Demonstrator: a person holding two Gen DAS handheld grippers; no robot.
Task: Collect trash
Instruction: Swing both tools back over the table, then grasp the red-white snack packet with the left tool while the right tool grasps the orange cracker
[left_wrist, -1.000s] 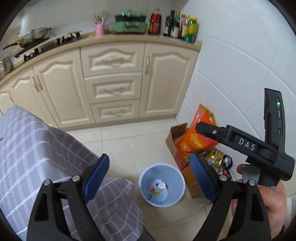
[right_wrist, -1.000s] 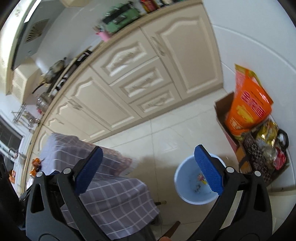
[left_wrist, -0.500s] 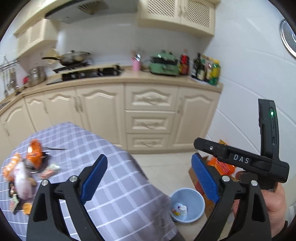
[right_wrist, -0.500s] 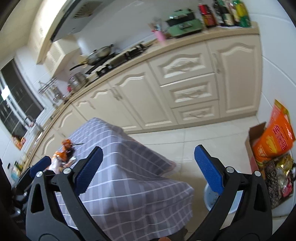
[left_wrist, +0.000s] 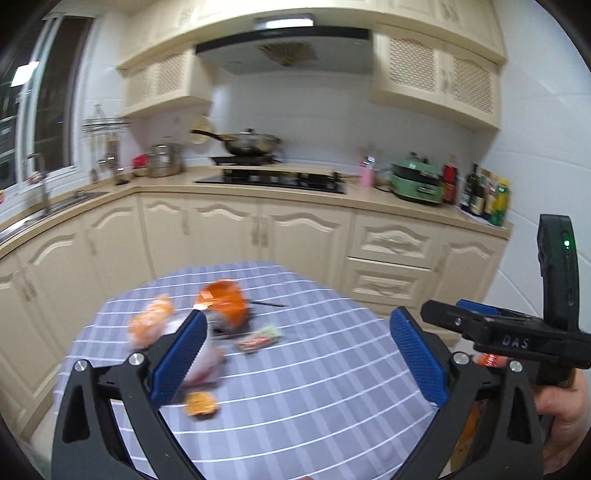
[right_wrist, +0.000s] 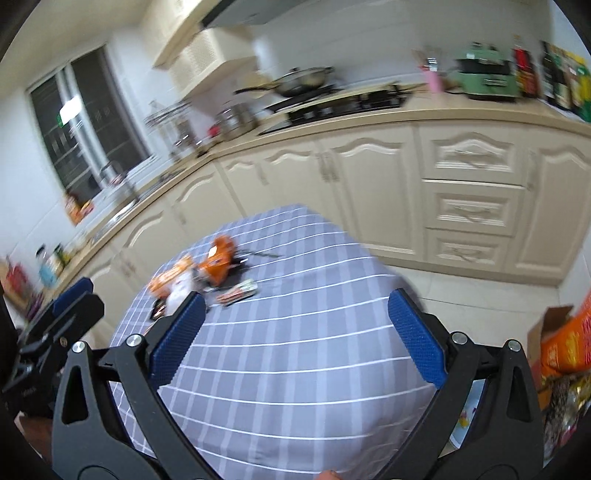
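You face cream kitchen cabinets (left_wrist: 303, 236) along the far wall, with a wok (left_wrist: 251, 144) on the hob and a green cooker (left_wrist: 417, 181) to its right. In front of them is the table, covered by a grey checked tablecloth (left_wrist: 314, 387).

Your left gripper (left_wrist: 295, 358) hangs above the near part of the cloth, its blue pads spread wide with nothing between them. Your right gripper (right_wrist: 295, 332) is just as wide apart and also empty, above the same cloth; in the left view it shows at the right edge.

The trash sits in a blurred cluster on the far left of the cloth: an orange bag (left_wrist: 225, 301), the biggest piece; a paler orange packet (left_wrist: 151, 325) to its left; a white wrapper (left_wrist: 207, 363) partly behind your left pad; a small flat wrapper (left_wrist: 260, 338) to the right; and a small orange scrap (left_wrist: 200, 402) nearest you.

At the far right of the right view a cardboard box (right_wrist: 546, 332) holds an orange sack (right_wrist: 569, 343).
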